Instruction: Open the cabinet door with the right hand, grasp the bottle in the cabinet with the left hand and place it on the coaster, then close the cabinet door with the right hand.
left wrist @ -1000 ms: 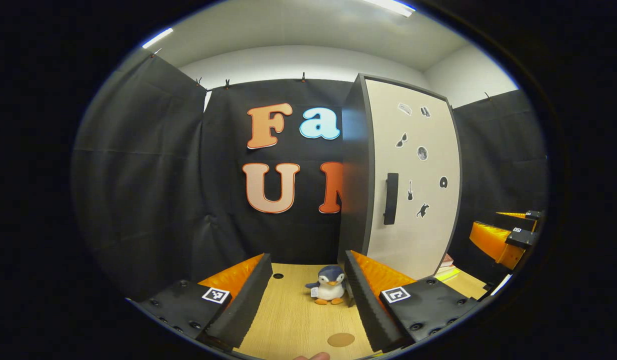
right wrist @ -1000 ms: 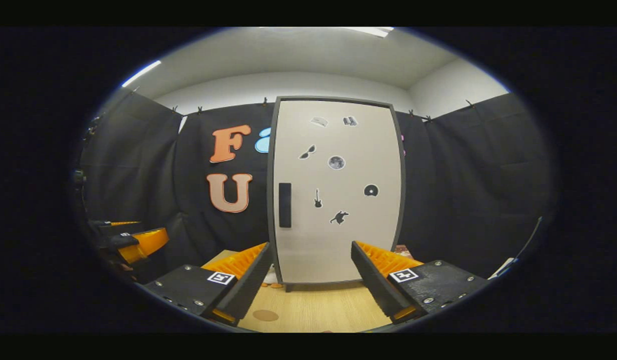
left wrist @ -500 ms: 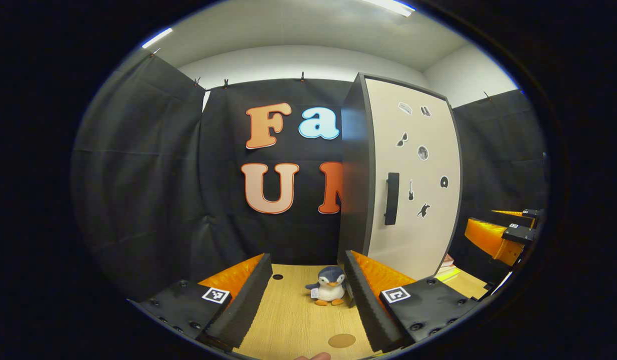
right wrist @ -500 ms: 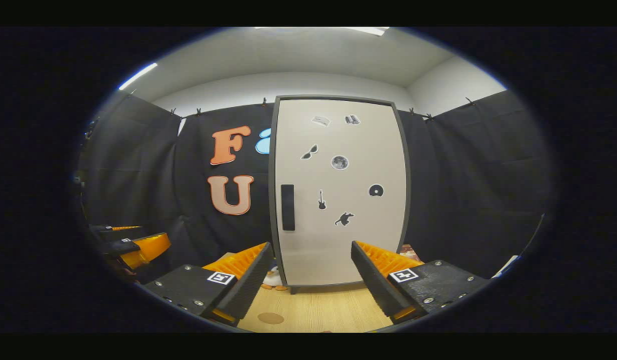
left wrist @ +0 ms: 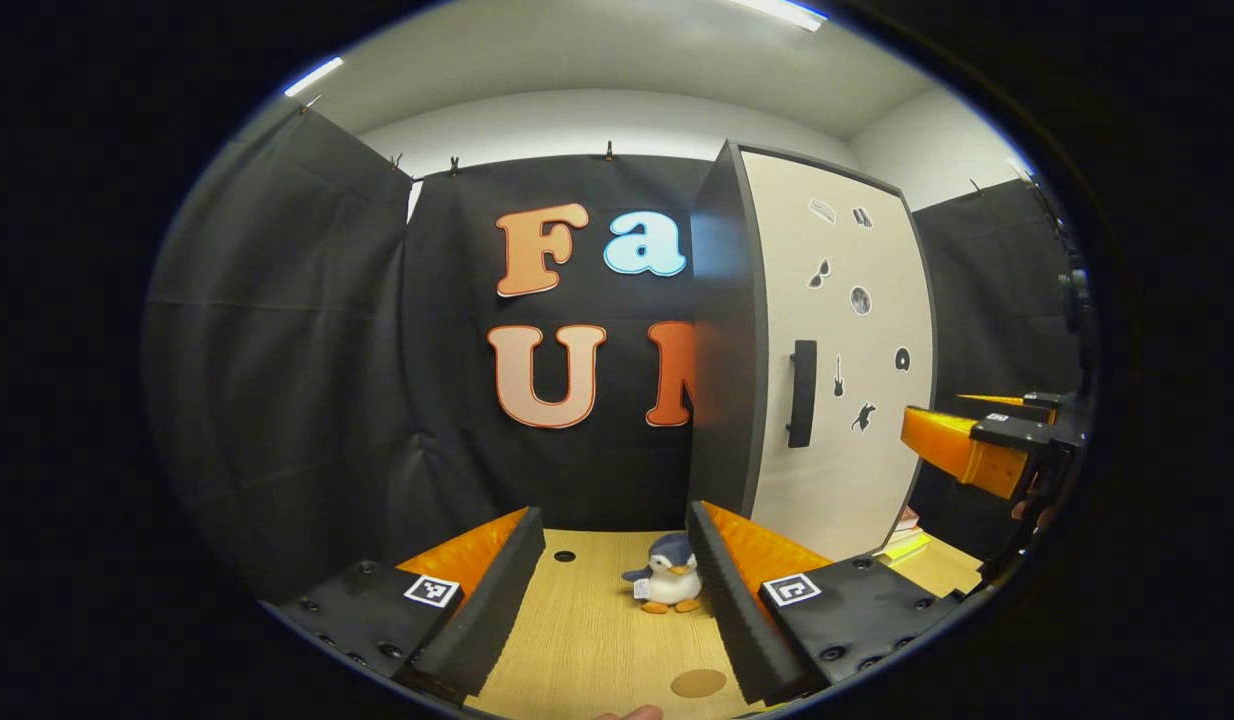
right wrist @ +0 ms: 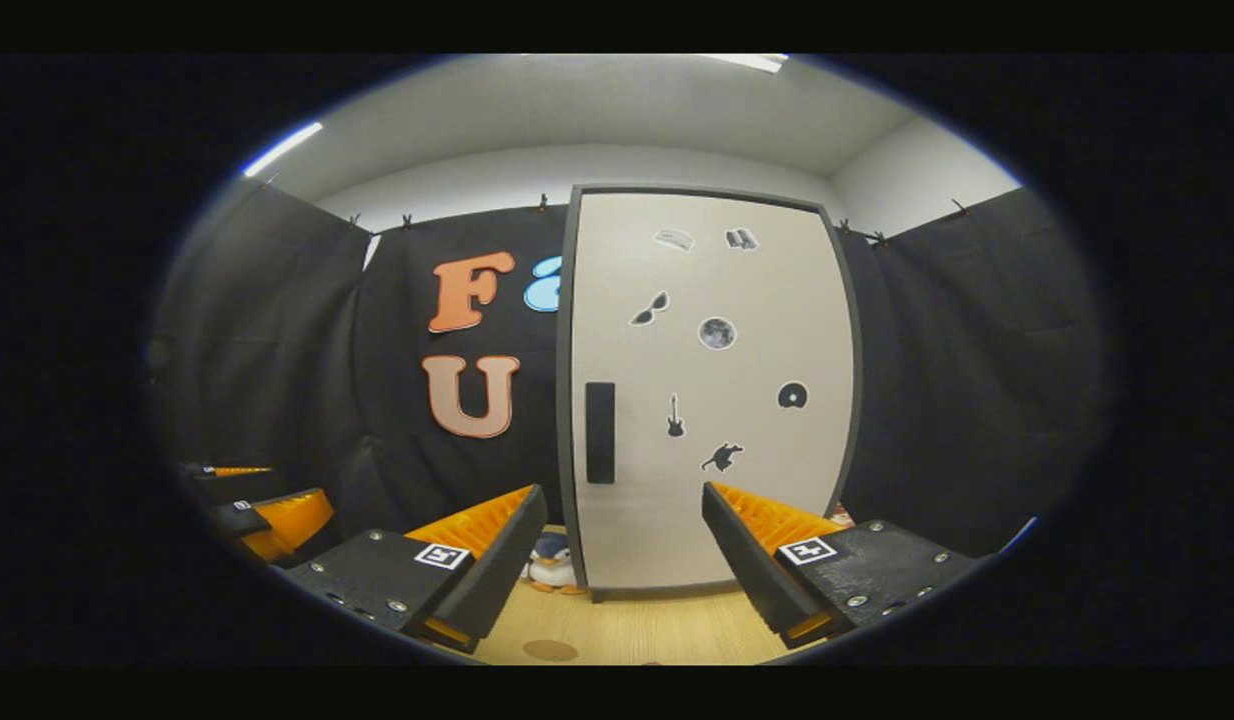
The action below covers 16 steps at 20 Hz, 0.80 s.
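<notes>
Right gripper (right wrist: 617, 560): bare table (right wrist: 667, 630) ahead up to shut cabinet door (right wrist: 712, 400); handle (right wrist: 600, 432) unobstructed, left of centre. Left gripper (left wrist: 617, 590): penguin (left wrist: 667, 585) just ahead between fingers; coaster (left wrist: 699, 683) near right finger.

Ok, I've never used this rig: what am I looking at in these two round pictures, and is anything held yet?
Each picture comes from a camera riding on a hand-held two-finger gripper, looking along its fingers. In the left gripper view, the left gripper is open over the wooden table, with a toy penguin and a round coaster ahead. The right gripper shows at its right edge. In the right gripper view, the right gripper is open, facing the closed cabinet door and its dark handle. Nothing is held.
</notes>
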Tool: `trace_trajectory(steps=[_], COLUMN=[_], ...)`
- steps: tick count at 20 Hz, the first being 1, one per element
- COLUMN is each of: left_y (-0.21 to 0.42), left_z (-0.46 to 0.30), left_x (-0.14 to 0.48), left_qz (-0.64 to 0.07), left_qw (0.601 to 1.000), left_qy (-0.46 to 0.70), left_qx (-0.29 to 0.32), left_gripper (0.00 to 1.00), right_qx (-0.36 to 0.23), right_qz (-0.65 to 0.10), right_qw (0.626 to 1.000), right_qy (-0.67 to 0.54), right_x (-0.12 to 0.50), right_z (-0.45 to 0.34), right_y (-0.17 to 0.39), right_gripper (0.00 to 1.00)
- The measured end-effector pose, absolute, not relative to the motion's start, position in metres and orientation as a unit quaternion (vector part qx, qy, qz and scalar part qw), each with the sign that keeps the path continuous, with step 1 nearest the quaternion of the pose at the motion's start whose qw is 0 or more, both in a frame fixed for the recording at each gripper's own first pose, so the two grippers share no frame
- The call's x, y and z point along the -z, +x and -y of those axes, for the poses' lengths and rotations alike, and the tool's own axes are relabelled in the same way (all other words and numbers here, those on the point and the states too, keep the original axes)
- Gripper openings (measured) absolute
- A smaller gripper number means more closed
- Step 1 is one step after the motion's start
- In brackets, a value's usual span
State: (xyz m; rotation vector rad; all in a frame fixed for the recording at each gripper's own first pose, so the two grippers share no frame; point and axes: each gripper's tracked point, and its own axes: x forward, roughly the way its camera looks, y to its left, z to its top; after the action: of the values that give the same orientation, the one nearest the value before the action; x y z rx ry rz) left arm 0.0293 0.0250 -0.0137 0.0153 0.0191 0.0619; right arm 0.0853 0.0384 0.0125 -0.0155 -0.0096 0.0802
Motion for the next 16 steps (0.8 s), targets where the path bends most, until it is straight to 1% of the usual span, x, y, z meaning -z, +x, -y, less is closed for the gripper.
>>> trace_trajectory(steps=[1,2,3,4,6,7,13,14,15,16], left_y=[0.030,0.032,0.036,0.037,0.043,0.045,0.062,0.065,0.067,0.070], left_z=[-0.028,-0.031,-0.032,-0.035,-0.039,-0.040,-0.056,-0.059,-0.062,-0.065], left_x=[0.015,0.015,0.016,0.017,0.019,0.021,0.027,0.027,0.029,0.030], left_qz=[-0.009,-0.009,-0.009,-0.008,-0.009,-0.011,-0.019,-0.019,-0.018,-0.018], left_qw=[0.999,0.999,0.999,0.999,0.999,0.999,0.999,0.999,0.999,0.999], left_qy=[0.008,0.008,0.010,0.010,0.008,0.007,0.000,0.003,0.004,0.005], left_qx=[-0.032,-0.032,-0.033,-0.033,-0.032,-0.031,-0.029,-0.030,-0.031,-0.032], left_gripper=[0.94,0.99,0.94,0.94,0.94,0.94,0.94,0.94,0.95,0.94], right_qx=[-0.040,-0.041,-0.042,-0.043,-0.044,-0.045,-0.034,-0.032,-0.031,-0.028], right_qz=[0.007,0.008,0.008,0.008,0.010,0.010,-0.003,-0.007,-0.010,-0.014], right_qw=[0.999,0.999,0.999,0.999,0.999,0.999,0.999,0.999,0.999,1.000], right_qy=[-0.010,-0.011,-0.011,-0.012,-0.018,-0.022,-0.006,-0.002,0.000,0.001], right_x=[-0.014,-0.016,-0.017,-0.017,-0.018,-0.018,-0.008,-0.004,-0.001,0.001], right_z=[-0.041,-0.045,-0.049,-0.053,-0.060,-0.063,-0.072,-0.072,-0.072,-0.072], right_y=[0.093,0.101,0.109,0.118,0.136,0.146,0.209,0.217,0.225,0.232], right_gripper=[1.00,0.96,0.96,1.00,1.00,0.96,0.96,1.00,0.97,0.97])
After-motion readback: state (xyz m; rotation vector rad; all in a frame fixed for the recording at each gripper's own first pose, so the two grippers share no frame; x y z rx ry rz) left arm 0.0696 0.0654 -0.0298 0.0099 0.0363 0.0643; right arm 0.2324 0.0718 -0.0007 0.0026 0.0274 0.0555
